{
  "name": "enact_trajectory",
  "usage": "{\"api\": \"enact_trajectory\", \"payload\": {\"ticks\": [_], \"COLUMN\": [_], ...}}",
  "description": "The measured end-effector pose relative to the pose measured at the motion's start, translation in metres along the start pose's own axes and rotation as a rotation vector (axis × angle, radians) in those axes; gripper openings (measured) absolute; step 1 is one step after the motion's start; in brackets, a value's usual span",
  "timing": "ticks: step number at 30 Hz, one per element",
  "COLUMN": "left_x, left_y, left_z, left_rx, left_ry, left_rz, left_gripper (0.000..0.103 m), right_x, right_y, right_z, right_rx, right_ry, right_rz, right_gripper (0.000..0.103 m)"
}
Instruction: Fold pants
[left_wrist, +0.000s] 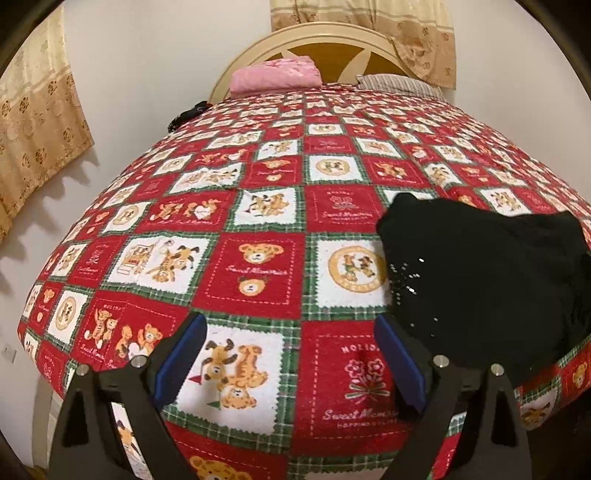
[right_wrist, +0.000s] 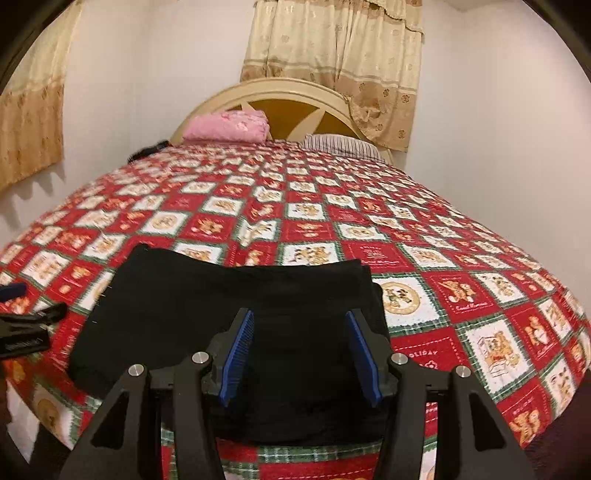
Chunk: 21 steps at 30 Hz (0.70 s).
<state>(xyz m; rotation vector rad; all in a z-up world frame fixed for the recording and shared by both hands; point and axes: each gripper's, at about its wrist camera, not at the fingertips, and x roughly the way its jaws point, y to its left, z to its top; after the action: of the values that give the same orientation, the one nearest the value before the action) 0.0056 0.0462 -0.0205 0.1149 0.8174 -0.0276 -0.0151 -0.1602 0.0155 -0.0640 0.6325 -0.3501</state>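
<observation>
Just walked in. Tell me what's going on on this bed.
A person with a handheld gripper in each hand is folding black pants on a bed covered by a red teddy-bear quilt. The pants lie in a compact, roughly rectangular bundle near the foot edge. The right gripper is open above them, holding nothing. The left gripper is open too, off to their left over bare quilt. A pink pillow sits by the headboard.

Red teddy-bear quilt (left_wrist: 258, 206), pink folded blanket (left_wrist: 275, 74), striped pillow (right_wrist: 340, 146), cream headboard (right_wrist: 295, 88), beige curtains (right_wrist: 332, 48).
</observation>
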Motion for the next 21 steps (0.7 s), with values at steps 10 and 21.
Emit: {"api": "enact_trajectory", "payload": {"ticks": [10,21], "left_x": [0.001,0.001], "left_y": [-0.003,-0.011], "left_z": [0.002,0.003], "left_rx": [0.006,0.032], "left_ry": [0.013,0.018], "left_rz": [0.017,0.012], "left_gripper": [0.094,0.094], "right_x": [0.013,0.021], "right_y": [-0.002,-0.003], "right_z": [0.006,0.006], "right_rx": [0.027,0.048], "right_ry": [0.022,0.048], "right_rz": [0.002,0.002], "right_gripper": [0.054,0.054]}}
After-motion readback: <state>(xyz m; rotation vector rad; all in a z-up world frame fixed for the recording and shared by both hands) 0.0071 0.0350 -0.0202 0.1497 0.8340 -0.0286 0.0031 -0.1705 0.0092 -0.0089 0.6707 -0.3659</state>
